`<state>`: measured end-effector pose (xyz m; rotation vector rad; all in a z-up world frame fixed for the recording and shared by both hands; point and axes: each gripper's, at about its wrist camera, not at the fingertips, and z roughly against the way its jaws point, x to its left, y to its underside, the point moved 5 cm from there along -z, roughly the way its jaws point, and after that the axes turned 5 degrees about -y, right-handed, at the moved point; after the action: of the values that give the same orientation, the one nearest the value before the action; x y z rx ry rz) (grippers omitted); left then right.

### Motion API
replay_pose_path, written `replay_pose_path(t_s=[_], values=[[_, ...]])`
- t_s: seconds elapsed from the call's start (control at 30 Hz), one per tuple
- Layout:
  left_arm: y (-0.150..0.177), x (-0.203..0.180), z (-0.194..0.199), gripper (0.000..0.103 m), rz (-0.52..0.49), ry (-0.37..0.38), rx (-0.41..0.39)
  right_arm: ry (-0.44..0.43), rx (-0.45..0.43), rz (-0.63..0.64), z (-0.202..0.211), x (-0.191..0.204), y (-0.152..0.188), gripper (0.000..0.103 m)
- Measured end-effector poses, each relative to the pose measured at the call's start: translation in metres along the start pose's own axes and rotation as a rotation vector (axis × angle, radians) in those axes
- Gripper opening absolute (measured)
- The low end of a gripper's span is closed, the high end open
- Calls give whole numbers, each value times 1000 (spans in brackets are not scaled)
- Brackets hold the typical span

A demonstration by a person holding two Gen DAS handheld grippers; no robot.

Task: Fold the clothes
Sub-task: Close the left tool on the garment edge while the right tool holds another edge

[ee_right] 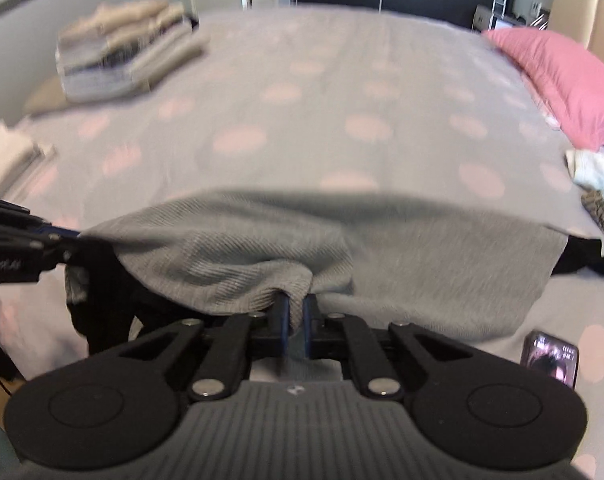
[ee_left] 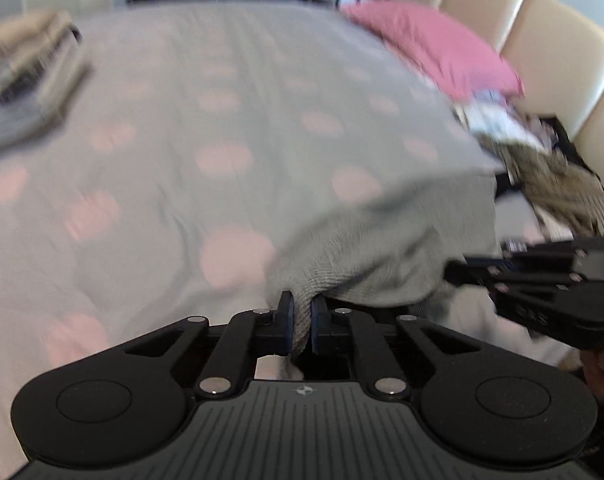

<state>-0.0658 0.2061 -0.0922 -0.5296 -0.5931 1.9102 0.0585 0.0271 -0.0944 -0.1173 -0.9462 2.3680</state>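
Far off to my jaws' left sits a stack of folded beige and grey clothes (ee_right: 126,56); far right, a pink pillow (ee_right: 562,80). My left gripper (ee_left: 301,312) and right gripper (ee_right: 296,312) each clamp the grey ribbed knit garment (ee_right: 422,264), stretched crosswise between them.

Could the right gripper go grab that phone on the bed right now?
Probably not yet. The right gripper is shut on the grey garment, so its fingers are occupied. The phone lies uncovered on the bedspread just to its right, with nothing blocking it.
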Motion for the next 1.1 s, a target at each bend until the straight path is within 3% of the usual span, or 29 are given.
replay_pose_path(t_s=[0.13, 0.43, 0.5, 0.67, 0.8, 0.93, 1.0, 1.1], values=[[-24, 19, 35, 5, 33, -1, -70, -55, -114, 9, 40, 23, -27, 7], [-89, 44, 142, 5, -9, -72, -354, -222, -323, 41, 119, 78, -79, 7], [-96, 40, 137, 5, -47, -73, -339, -234, -333, 41, 124, 81, -86, 7], [-95, 30, 81, 6, -131, -43, -215, -101, -283, 76, 98, 60, -93, 7], [-84, 15, 36, 18, -225, 34, -153, 54, -191, 80, 53, 10, -91, 7], [-81, 19, 15, 25, -268, 6, -122, 202, -103, 11, 21, -57, -87, 7], [-77, 29, 5, 37, -259, -4, -105, 258, -53, -35, 9, -87, -78, 7], [-67, 48, -15, 44, -215, -17, -42, 276, 27, -131, -7, -115, -58, 7]])
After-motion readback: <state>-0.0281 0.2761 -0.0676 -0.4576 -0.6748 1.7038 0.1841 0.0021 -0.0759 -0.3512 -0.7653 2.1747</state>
